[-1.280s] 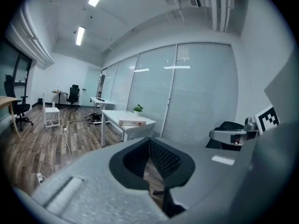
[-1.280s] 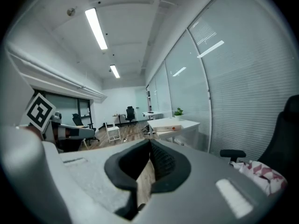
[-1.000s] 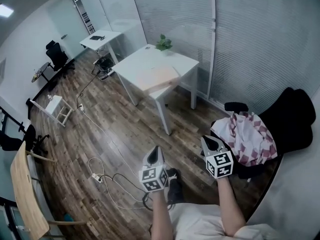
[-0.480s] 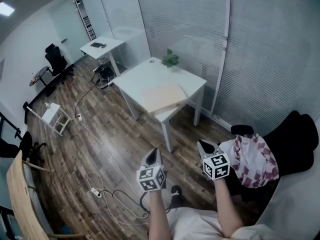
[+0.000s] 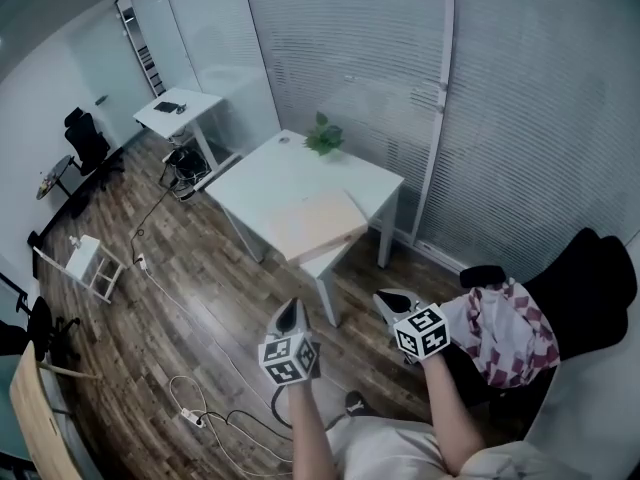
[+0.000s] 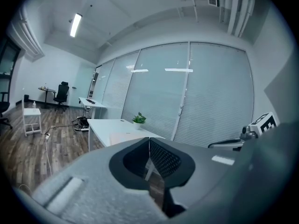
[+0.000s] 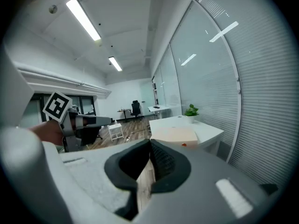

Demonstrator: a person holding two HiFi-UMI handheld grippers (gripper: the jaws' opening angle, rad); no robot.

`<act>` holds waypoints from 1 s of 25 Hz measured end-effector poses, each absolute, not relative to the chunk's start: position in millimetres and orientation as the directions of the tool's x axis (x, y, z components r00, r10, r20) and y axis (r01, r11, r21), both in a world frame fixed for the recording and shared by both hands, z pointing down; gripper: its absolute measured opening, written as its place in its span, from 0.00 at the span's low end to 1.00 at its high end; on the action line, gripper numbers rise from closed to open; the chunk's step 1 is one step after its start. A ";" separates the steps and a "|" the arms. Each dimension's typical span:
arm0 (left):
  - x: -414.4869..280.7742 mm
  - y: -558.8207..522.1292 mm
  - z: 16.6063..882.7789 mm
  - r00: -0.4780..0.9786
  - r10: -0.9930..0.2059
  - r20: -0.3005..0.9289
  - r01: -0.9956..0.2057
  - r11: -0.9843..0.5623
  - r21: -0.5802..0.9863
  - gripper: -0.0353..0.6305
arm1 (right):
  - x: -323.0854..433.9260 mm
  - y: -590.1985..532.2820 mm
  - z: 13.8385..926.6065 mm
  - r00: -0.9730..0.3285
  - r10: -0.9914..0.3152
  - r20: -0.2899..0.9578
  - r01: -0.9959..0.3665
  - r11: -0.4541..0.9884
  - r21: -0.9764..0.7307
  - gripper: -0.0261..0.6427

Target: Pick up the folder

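A pale beige folder (image 5: 314, 225) lies flat on the near end of a white table (image 5: 270, 173), with its edge over the table's corner. It also shows as a tan slab (image 7: 174, 134) in the right gripper view and a faint patch (image 6: 125, 136) in the left gripper view. My left gripper (image 5: 288, 315) and right gripper (image 5: 384, 301) hang in the air in front of me, well short of the table. Both are shut with nothing between the jaws.
A small potted plant (image 5: 322, 136) stands at the table's far end. A black chair (image 5: 590, 278) draped with a red-and-white checked cloth (image 5: 510, 330) is at the right. Cables and a power strip (image 5: 190, 418) lie on the wooden floor. Glass walls with blinds stand behind the table.
Both grippers have moved forward toward the table with me, staying shut. The table and folder now sit closer and lower in the head view.
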State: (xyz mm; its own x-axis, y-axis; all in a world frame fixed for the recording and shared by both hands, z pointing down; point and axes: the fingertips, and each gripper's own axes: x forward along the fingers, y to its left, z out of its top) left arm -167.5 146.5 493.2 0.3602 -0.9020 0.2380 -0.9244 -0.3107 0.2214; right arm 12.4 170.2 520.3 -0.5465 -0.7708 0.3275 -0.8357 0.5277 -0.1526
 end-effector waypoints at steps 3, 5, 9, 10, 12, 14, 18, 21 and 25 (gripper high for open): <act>-162.3 109.0 494.6 0.380 -0.896 0.228 -0.916 -0.331 0.225 0.07 | 14.0 146.8 525.4 -0.551 -0.764 0.336 -0.832 0.533 -0.154 0.04; -159.8 84.5 495.9 0.390 -0.893 0.224 -0.912 -0.341 0.227 0.07 | 14.5 131.1 531.1 -0.562 -0.746 0.357 -0.822 0.550 -0.146 0.04; -146.7 41.8 497.7 0.422 -0.878 0.228 -0.901 -0.377 0.216 0.07 | 26.4 92.7 537.3 -0.547 -0.737 0.396 -0.831 0.535 -0.153 0.04; -145.6 32.4 496.2 0.425 -0.876 0.227 -0.900 -0.381 0.214 0.07 | 27.6 82.0 535.9 -0.541 -0.741 0.397 -0.836 0.524 -0.161 0.04; -144.1 15.0 492.0 0.429 -0.875 0.223 -0.898 -0.388 0.206 0.07 | 26.2 61.9 528.6 -0.541 -0.753 0.375 -0.839 0.512 -0.184 0.04; -141.7 -0.9 487.3 0.436 -0.874 0.216 -0.896 -0.400 0.193 0.07 | 24.4 44.0 519.8 -0.547 -0.763 0.343 -0.837 0.509 -0.201 0.04; -147.0 -24.0 480.6 0.440 -0.875 0.203 -0.895 -0.409 0.178 0.07 | 20.3 18.0 515.6 -0.538 -0.775 0.333 -0.843 0.498 -0.204 0.04; -154.5 -38.3 483.9 0.437 -0.874 0.213 -0.897 -0.403 0.184 0.07 | 18.8 4.7 521.0 -0.526 -0.781 0.336 -0.850 0.471 -0.237 0.04; -156.7 -50.8 497.3 0.435 -0.863 0.256 -0.897 -0.390 0.208 0.07 | 23.6 -3.3 535.0 -0.503 -0.772 0.389 -0.864 0.433 -0.257 0.04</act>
State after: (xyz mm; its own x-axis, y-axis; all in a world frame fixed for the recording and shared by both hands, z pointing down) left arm -156.7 -50.8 497.3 0.4350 -0.8634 0.2555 -0.8969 -0.3905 0.2076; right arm 23.6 -3.3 535.0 -0.5026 -0.7720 0.3890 -0.8640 0.4332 -0.2565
